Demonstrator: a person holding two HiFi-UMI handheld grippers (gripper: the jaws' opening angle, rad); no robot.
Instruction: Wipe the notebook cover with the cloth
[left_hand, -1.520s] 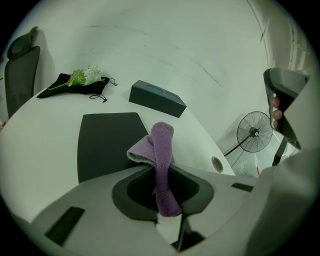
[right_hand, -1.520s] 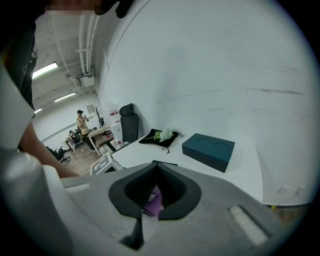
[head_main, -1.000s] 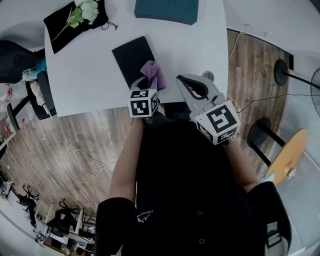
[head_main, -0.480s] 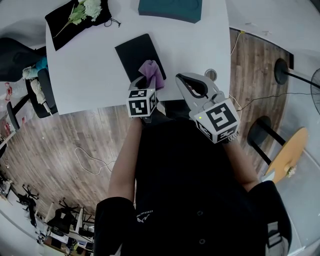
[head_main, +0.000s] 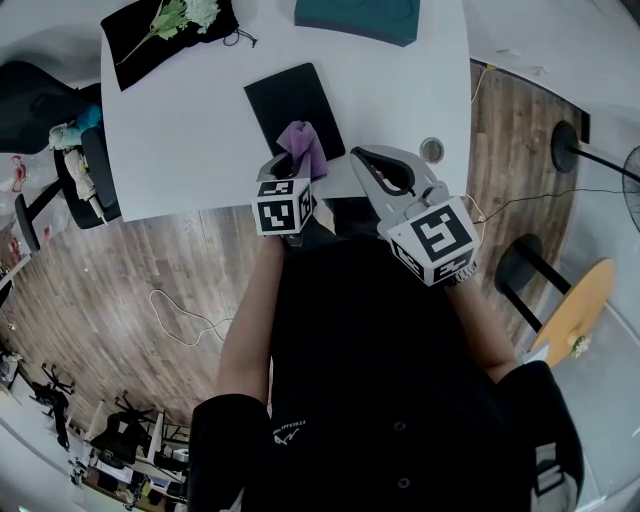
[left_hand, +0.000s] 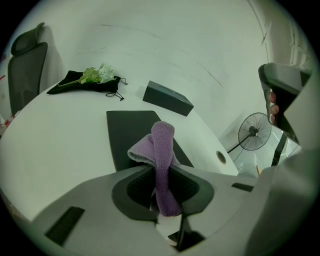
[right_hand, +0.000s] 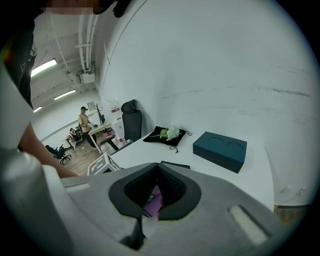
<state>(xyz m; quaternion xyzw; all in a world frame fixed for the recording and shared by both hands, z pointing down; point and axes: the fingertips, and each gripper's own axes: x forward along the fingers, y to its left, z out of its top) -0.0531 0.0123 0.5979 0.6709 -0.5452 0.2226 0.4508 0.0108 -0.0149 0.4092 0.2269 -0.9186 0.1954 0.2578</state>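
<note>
well, at 10 o'clock on the white table (head_main: 190, 130) lies a black pouch (head_main: 135, 42) with flowers on it. the black notebook (head_main: 290, 95) lies flat at 12 o'clock from the left gripper (head_main: 284, 168). this gripper's jaws are clamped on the purple cloth (head_main: 303, 148), which sticks out over the notebook's near end. at 3 o'clock from it the right gripper (head_main: 368, 165) has its jaws together with nothing between them. a teal box (head_main: 360, 20) sits at 1 o'clock.

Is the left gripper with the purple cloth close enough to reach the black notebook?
Probably yes. The left gripper, shut on the cloth, sits right at the near end of the notebook, and nothing lies between them on the table.
</note>
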